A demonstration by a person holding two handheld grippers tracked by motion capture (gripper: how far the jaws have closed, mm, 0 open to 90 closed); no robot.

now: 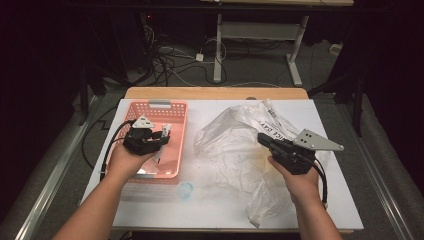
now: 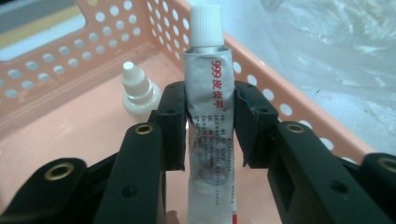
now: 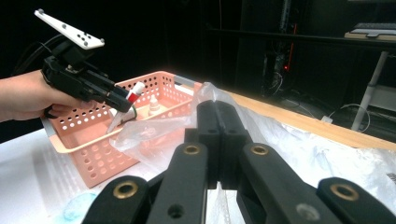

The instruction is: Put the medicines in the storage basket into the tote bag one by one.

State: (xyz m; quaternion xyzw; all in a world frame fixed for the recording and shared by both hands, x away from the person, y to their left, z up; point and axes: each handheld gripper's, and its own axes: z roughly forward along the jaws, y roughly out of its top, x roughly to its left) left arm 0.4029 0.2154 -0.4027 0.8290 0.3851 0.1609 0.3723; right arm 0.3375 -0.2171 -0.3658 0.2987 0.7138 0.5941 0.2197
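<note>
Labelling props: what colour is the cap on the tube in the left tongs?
White, ribbed cap on the tube; clearest in the left gripper view.

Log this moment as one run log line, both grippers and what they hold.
left gripper: shut on ointment tube, over pink basket | right gripper: shut on plastic bag | dropper bottle: in basket

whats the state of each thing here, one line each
left claw: shut on the ointment tube, above the basket
ointment tube: white cap on, body creased, held upright
dropper bottle: capped, standing upright in the basket
pink basket: open-topped, sitting on the table
right claw: shut, pinching the plastic bag
plastic bag: crumpled, clear, lying on the table
</note>
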